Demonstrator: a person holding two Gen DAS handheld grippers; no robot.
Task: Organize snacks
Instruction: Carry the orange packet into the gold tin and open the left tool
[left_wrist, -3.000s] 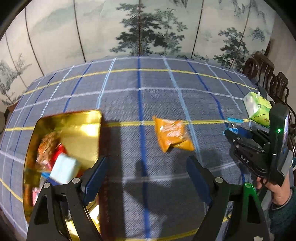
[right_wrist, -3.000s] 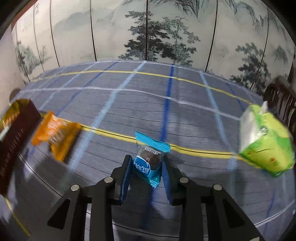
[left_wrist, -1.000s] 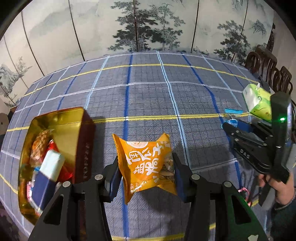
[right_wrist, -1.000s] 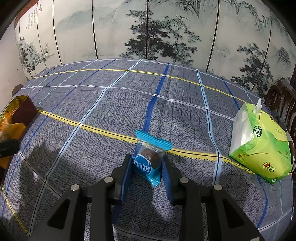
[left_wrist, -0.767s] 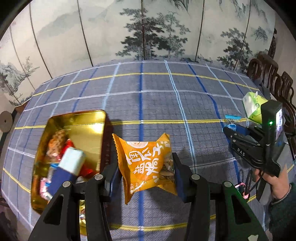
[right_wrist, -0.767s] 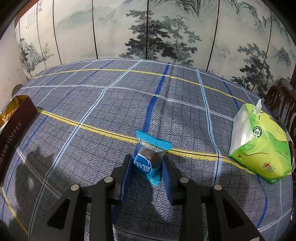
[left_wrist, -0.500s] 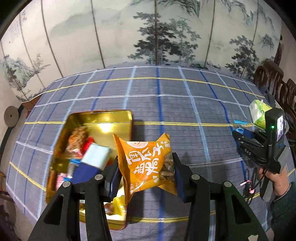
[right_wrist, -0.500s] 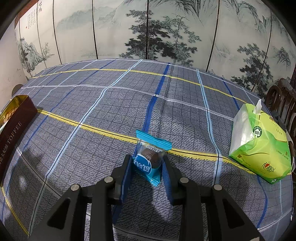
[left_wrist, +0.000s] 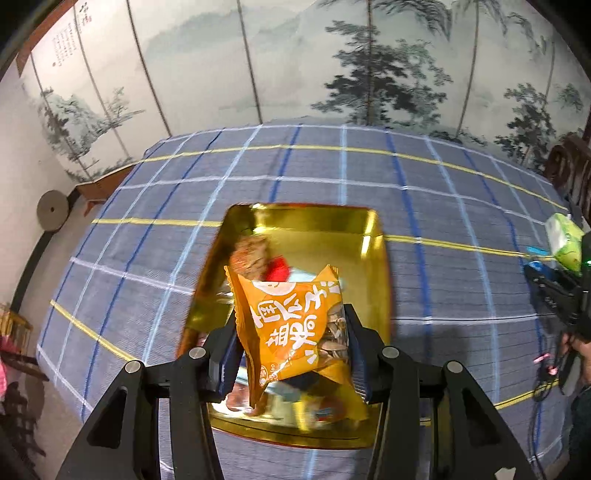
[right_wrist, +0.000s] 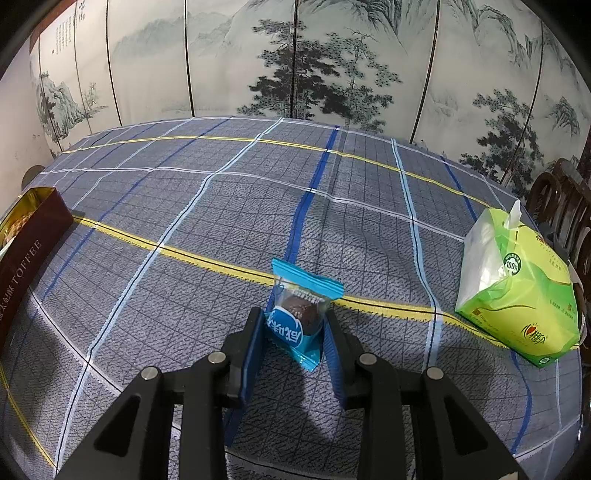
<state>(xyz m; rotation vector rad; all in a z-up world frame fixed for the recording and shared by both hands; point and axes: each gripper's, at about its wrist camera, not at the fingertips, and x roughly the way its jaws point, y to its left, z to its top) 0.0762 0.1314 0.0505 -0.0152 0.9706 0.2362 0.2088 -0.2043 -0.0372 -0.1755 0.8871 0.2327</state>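
The left gripper (left_wrist: 291, 347) grips an orange packet (left_wrist: 295, 328) above the tin (left_wrist: 373, 229). Well right of the tin, the right gripper (right_wrist: 293, 334) clamps a blue snack (right_wrist: 295, 317).

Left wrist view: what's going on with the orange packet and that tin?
A person with a handheld gripper in each hand is sorting snacks. The left gripper is shut on an orange foil snack packet, holding it over the open gold rectangular tin, which already has several wrapped snacks inside. The right gripper is shut on a small blue-wrapped chocolate snack above the blue plaid tablecloth. A green tissue pack sits off to the right.
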